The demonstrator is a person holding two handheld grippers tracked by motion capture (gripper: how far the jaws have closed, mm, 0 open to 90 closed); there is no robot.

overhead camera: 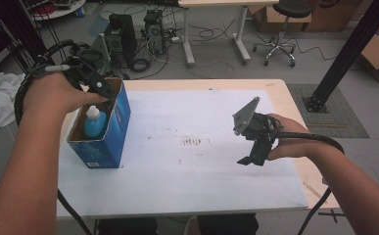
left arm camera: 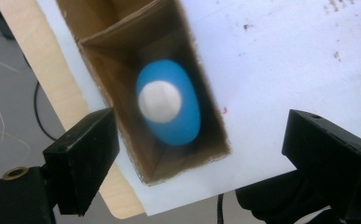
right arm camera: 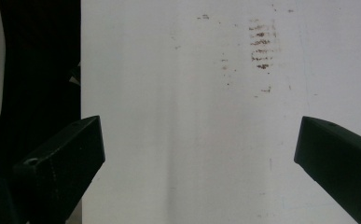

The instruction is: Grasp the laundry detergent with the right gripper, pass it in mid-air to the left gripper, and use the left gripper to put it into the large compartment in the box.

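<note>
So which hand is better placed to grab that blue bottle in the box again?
The left. Its tongs hang open right above the blue bottle standing in the blue cardboard box. The right tongs are open over bare white table, well away from the box.

A blue box (overhead camera: 113, 128) of cardboard is seen, its outer print faintly glossy, its inside (left arm camera: 122, 60) left raw brown and matt. Within it a blue bottle (left arm camera: 176, 112) of smooth plastic is shown, capped by a matt white top (left arm camera: 160, 101). The table (overhead camera: 295, 110) is edged in pale wood with a light grain, and over it a white sheet (overhead camera: 192, 171) is laid, smooth, matt, and marked with rough brown smudges (right arm camera: 261, 46). The left gripper (left arm camera: 201, 158) and the right gripper (right arm camera: 199, 154) are made up of black matt plastic jaws; a dull grey plate (overhead camera: 246, 115) is carried on the right one.
</note>
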